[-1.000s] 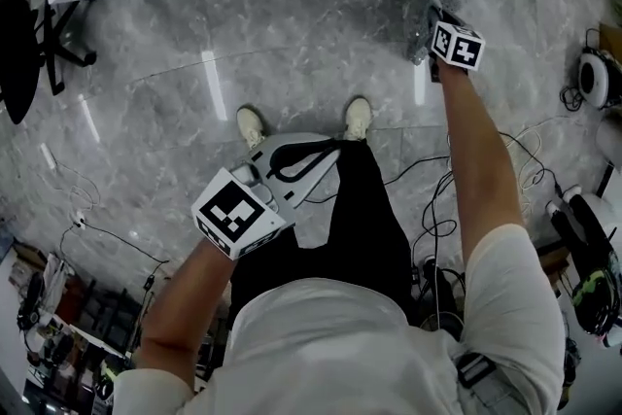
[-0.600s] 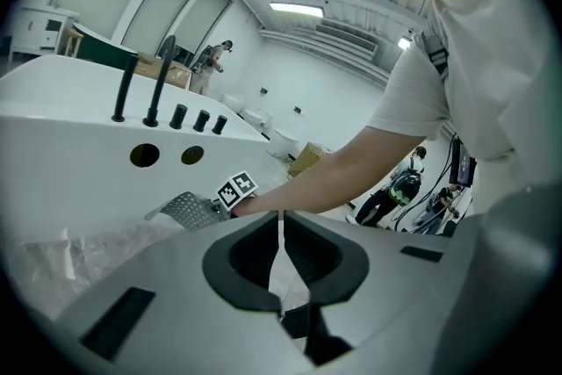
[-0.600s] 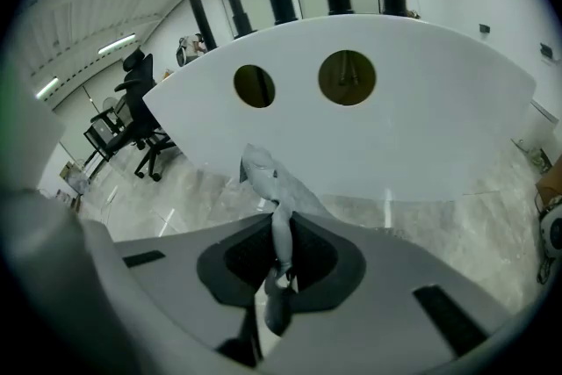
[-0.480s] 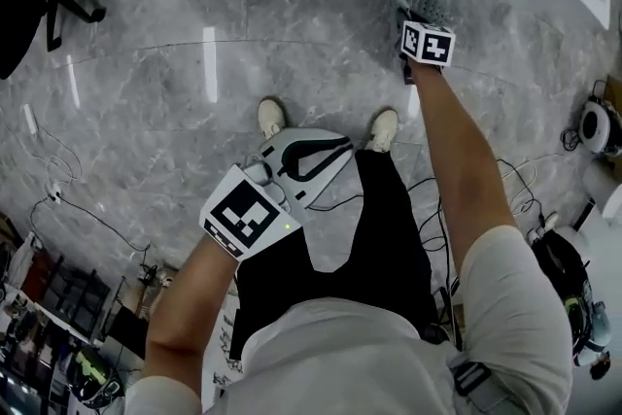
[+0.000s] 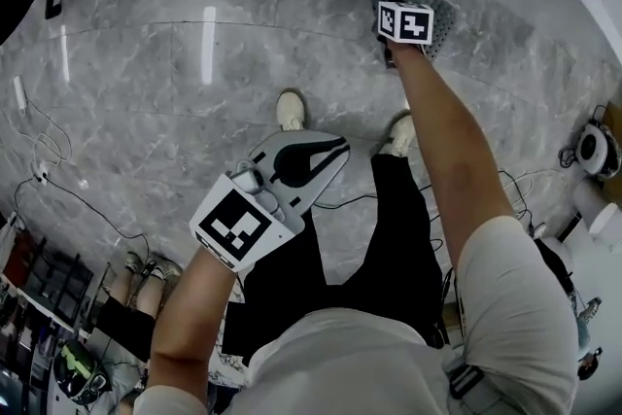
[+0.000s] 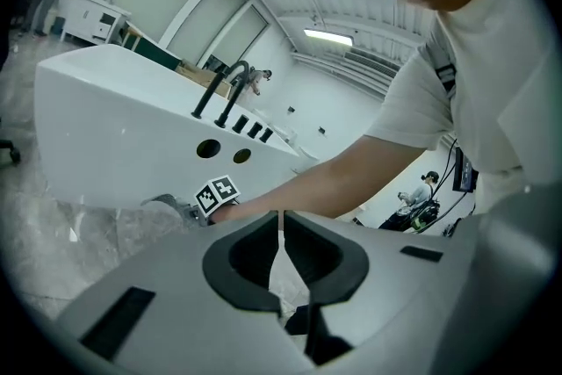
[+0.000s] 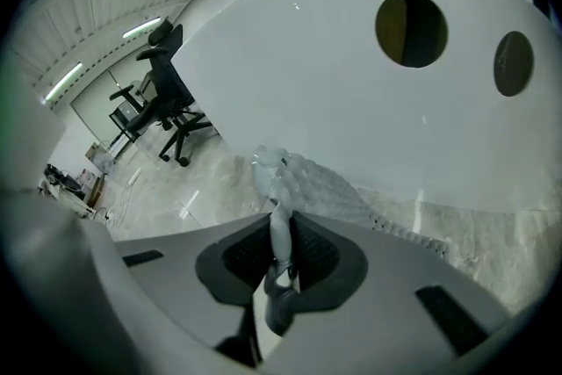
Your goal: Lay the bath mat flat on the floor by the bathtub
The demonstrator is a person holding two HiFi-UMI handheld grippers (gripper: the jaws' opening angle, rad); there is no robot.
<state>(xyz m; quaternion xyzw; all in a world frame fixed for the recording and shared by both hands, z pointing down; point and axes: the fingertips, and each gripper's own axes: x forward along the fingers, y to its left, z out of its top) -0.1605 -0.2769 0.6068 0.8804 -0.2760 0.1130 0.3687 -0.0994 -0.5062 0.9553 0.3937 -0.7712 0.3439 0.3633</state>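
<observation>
Bath mat (image 5: 439, 7), clear and knobbly, lies bunched on the grey marble floor (image 5: 175, 121) against the white bathtub (image 5: 530, 19), at the upper right of the head view. Your right gripper (image 7: 279, 248) has a raised fold of the mat between its jaws, which are opening, with the pads touching the fold. Your left gripper (image 5: 309, 155) hangs mid-frame just below your shoes (image 5: 290, 109), jaws drawn to a thin slit, holding nothing.

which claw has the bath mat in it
The right claw, out by the bathtub: the bath mat sits between its opening jaws. The left claw is shut on nothing.
</observation>
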